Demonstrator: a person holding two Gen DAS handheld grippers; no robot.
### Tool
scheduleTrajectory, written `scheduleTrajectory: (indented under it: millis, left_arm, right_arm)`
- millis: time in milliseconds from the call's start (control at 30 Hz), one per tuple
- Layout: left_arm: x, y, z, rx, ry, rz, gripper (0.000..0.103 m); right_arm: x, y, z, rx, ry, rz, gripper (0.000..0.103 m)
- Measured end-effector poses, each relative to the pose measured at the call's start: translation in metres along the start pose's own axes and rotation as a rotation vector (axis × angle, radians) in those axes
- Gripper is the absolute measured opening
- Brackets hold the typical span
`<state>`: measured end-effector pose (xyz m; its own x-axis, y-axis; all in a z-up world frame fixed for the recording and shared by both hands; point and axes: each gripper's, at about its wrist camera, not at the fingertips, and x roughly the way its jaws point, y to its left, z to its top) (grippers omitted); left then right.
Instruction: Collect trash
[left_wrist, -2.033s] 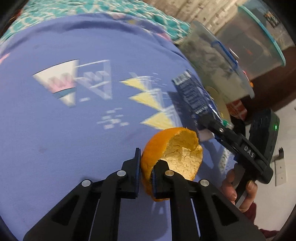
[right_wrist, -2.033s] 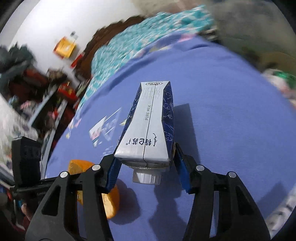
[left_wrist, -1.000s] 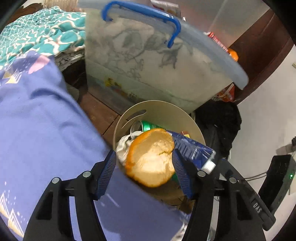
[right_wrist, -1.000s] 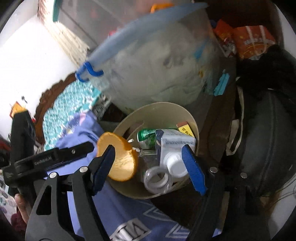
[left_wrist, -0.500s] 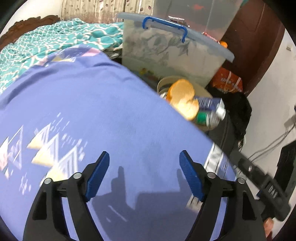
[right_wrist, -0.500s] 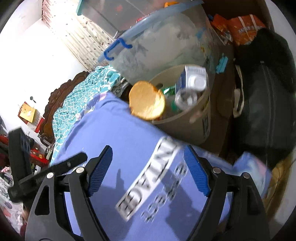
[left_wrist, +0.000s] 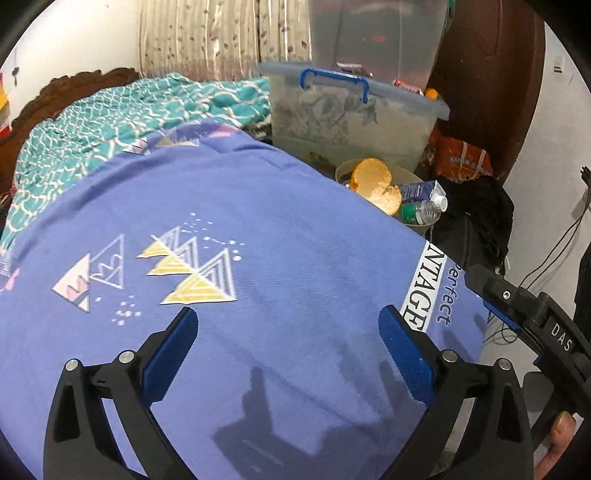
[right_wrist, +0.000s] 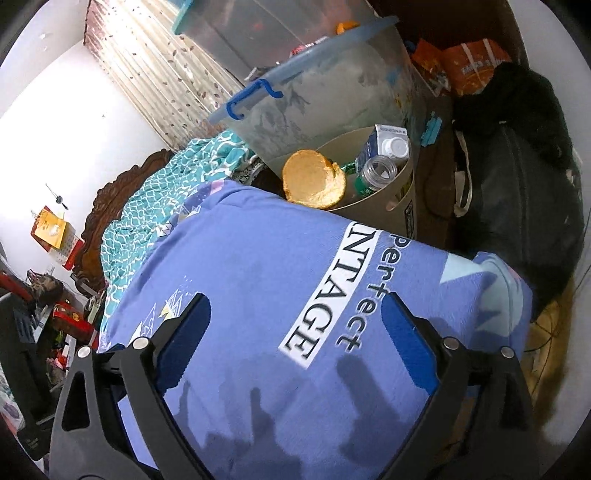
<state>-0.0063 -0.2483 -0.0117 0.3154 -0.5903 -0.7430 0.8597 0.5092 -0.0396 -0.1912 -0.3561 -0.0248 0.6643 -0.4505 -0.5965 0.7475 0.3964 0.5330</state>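
**Both grippers back over the bed, trash in the bin**

Back they come! Two seconds ago the left hand-held gripper (left_wrist: 286, 350) was pinching the orange peel and the right hand-held gripper (right_wrist: 295, 336) was clamped on the milk carton; now both stand wide apart with nothing between their blue pads, pulled well away from the bin and hovering over the purple bedsheet (left_wrist: 258, 229). A second ago they were right at the bin's mouth, and the bin has shrunk further into the distance than half a second back.

And look where the trash sits: the beige waste bin (right_wrist: 399, 192) stands just beside the bed's edge, and it is packed. The orange peel (right_wrist: 314, 181) rests at the rim nearest the bed, hollow side facing the right camera. Just beside it the milk carton (right_wrist: 384, 144) sticks up with its white cap showing, and a clear plastic bottle (right_wrist: 375, 171) with a green label lies against it, mouth outward.

Behind the bin, a translucent storage box (left_wrist: 351, 114) with a blue handle, its lid on. A dark bag (right_wrist: 517, 177) slumps on the floor to the bin's side.
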Motion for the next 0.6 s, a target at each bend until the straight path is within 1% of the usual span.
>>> scheduleTrajectory:
  millis: [167, 267, 467, 600]
  left_arm:
    - [-0.011, 0.009, -0.006, -0.009, -0.011, 0.046, 0.094]
    - [-0.017, 0.015, -0.008, -0.013, -0.012, 0.057, 0.094]
    - [-0.026, 0.022, -0.012, -0.006, -0.033, 0.104, 0.094]
    - [-0.032, 0.023, -0.013, -0.005, -0.045, 0.132, 0.094]
  right_arm:
    - [-0.012, 0.011, -0.006, -0.027, -0.02, -0.02, 0.096]
    - [-0.02, 0.017, -0.008, -0.031, -0.042, -0.038, 0.099]
    - [-0.026, 0.028, -0.009, -0.036, -0.067, -0.073, 0.099]
    - [-0.028, 0.032, -0.009, -0.043, -0.067, -0.068, 0.099]
